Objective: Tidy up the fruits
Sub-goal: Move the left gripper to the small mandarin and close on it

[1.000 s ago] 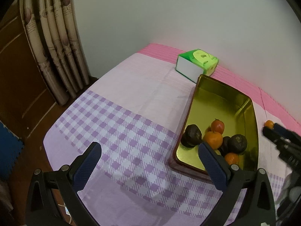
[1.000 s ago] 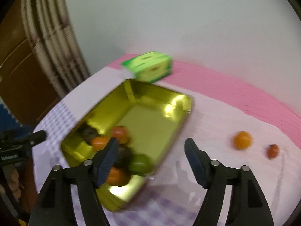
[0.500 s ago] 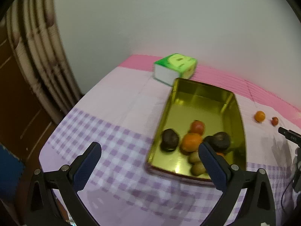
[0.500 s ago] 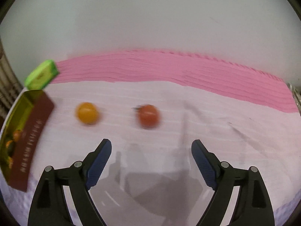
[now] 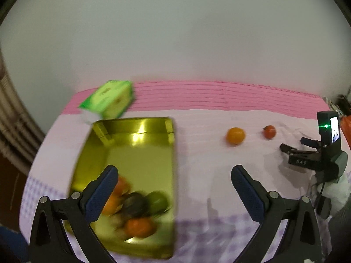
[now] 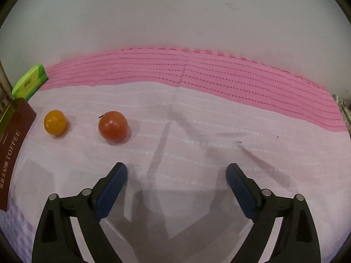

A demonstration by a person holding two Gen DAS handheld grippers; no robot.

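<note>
Cloth-covered table (image 6: 197, 131): pale pink weave, a pink striped band along the wall side, lilac checks at the near edge.

Gold tin (image 5: 140, 153): placed at the table's left end. Its outer side, maroon and lettered "TOFFEE", is seen only in the right wrist view (image 6: 13, 144); its inside is seen only in the left wrist view, where blurred orange, dark and green fruits (image 5: 136, 208) are heaped at the near end.

Green box (image 5: 107, 103): set just behind the tin; its print cannot be read.

Left gripper (image 5: 173, 188): held wide open over the tin's right wall, nothing held.

Right gripper (image 6: 175, 184): jaws opening, nothing between them, above bare cloth right of the tin.

Orange (image 6: 55, 122): loose on the cloth, right of the tin.

Tomato (image 6: 113, 126): just right of the orange, apart from it.
</note>
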